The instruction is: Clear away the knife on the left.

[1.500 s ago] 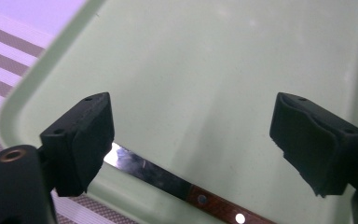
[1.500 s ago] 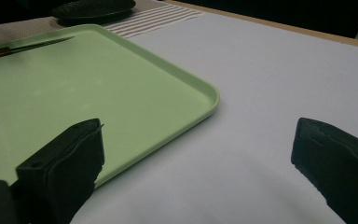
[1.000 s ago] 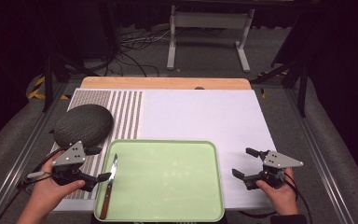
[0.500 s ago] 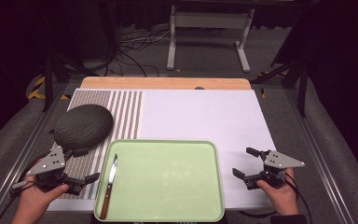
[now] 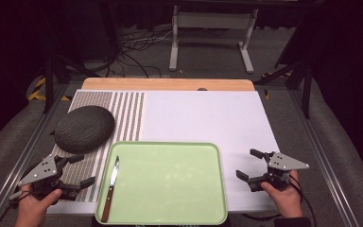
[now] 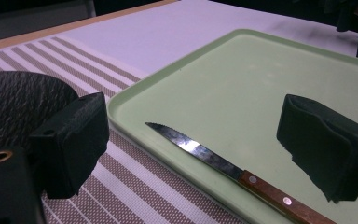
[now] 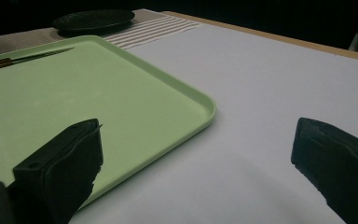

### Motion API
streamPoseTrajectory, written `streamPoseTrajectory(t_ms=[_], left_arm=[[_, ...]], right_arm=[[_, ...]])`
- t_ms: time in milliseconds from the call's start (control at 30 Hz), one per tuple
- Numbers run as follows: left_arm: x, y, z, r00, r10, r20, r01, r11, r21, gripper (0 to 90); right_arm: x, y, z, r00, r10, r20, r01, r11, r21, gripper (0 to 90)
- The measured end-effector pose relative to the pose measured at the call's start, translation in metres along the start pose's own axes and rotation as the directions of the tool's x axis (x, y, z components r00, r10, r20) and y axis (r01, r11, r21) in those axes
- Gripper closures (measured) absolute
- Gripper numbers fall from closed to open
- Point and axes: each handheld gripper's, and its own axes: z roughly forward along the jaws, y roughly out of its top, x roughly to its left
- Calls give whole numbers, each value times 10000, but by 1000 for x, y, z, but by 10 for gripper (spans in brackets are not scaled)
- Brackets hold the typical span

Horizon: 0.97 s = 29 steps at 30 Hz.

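A light green tray (image 5: 170, 147) lies at the table's front middle. Along its left side rests a knife (image 5: 110, 189) with a wooden handle, blade pointing away from me; in the left gripper view the knife (image 6: 223, 165) lies just inside the tray's rim (image 6: 121, 100). My left gripper (image 5: 79, 170) hovers open over the striped mat left of the tray, nothing between its jaws. My right gripper (image 5: 249, 164) stands open on the white surface to the tray's right, also holding nothing. In the right gripper view the tray's corner (image 7: 205, 109) sits ahead of my right gripper (image 7: 196, 163).
A dark grey domed pad (image 5: 85, 128) lies on the striped mat (image 5: 127, 113) behind the left gripper. A white sheet (image 5: 208, 116) covers the rest of the table. A metal stand (image 5: 210, 28) and cables sit on the floor beyond the far edge.
My left gripper has drawn back left, away from the tray and the knife, which stays lying on the tray. The right gripper has not moved.
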Motion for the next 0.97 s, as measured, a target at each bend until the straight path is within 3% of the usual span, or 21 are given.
streamPoseTrajectory(t_ms=[233,600,967], left_arm=[[9,-15,2,9999,-113,102,113,9999,80,82],[14,-28,-6,9986,-428,-298,434,9989,202,80],[13,-26,-10,9965,-587,-590,592,9982,78,73]], right_arm=[[0,0,-1,10000,-85,-33,84,10000,-51,24],[-3,-7,-3,9997,247,-2,-247,9996,-114,24],[-5,-7,-4,9993,329,195,-330,9995,10,29]])
